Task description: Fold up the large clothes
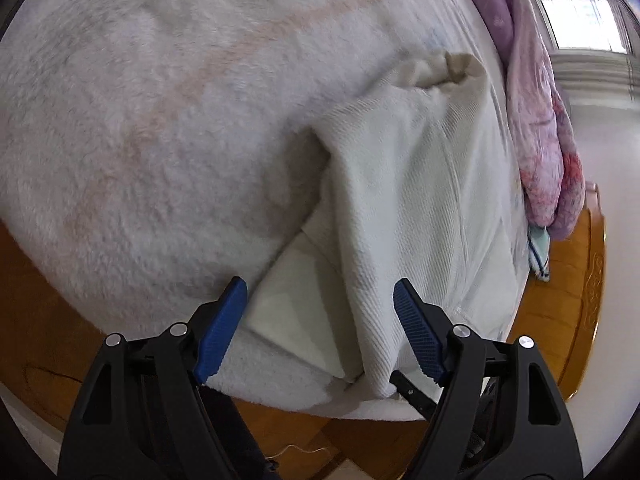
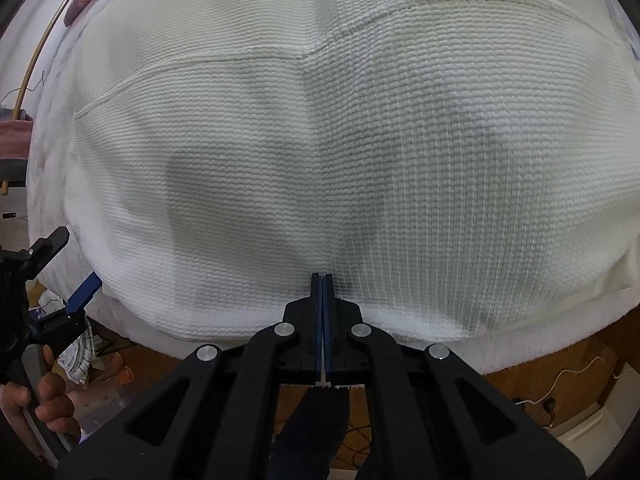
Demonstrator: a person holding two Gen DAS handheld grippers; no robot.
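Observation:
A large white ribbed knit garment lies on the bed near its foot edge, one side folded over so a smooth cream inner layer shows. My left gripper hangs open above that folded edge. Its blue pads straddle the cloth without pressing it. In the right wrist view the garment fills the frame, pulled into taut ribs towards my right gripper. That gripper is shut on the garment's near hem, and a sliver of white cloth shows between its pads. The left gripper's blue finger and a hand show at the left edge.
A fuzzy white bed cover lies under the garment. A purple and pink quilt is heaped along the far right side by a window. The wooden bed frame and wood floor border the bed, with cables on the floor.

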